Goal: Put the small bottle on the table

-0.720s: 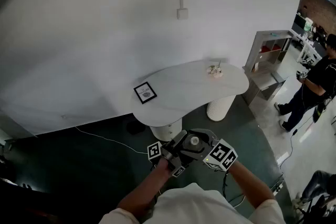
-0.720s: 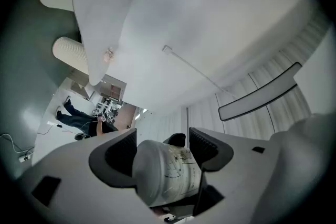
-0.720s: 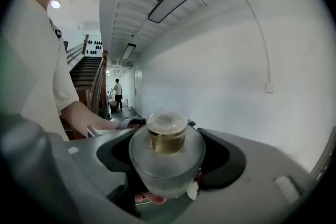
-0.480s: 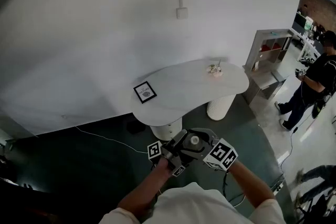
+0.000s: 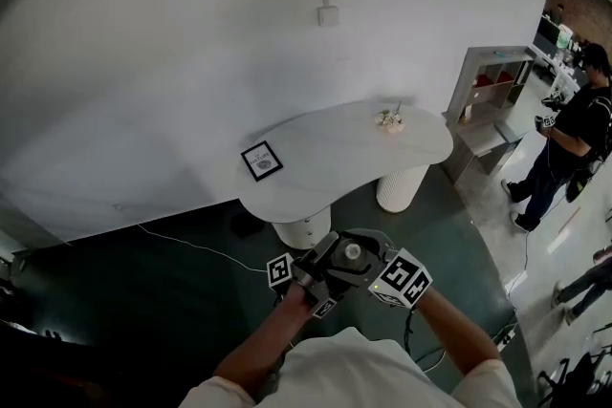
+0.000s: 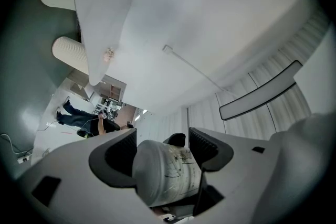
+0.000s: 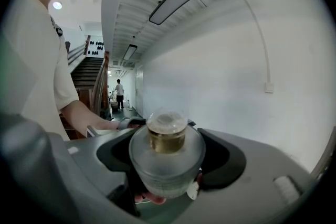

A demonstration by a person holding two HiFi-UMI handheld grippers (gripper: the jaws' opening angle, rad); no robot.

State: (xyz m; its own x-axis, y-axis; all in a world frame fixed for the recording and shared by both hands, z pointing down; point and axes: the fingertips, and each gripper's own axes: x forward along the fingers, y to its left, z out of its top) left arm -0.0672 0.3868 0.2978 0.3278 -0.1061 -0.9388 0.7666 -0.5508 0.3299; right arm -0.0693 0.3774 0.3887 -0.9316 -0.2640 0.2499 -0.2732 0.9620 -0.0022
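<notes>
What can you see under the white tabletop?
Two supports: a smooth pedestal below the framed card and a ribbed pedestal at the other end. The tabletop covers their upper parts and the floor behind them.

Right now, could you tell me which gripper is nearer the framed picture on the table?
Left. The left gripper is on the side of the bottle facing the framed picture; the right gripper is on the far side.

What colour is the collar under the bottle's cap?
Gold; the bottle's collar shows best in the right gripper view.
</notes>
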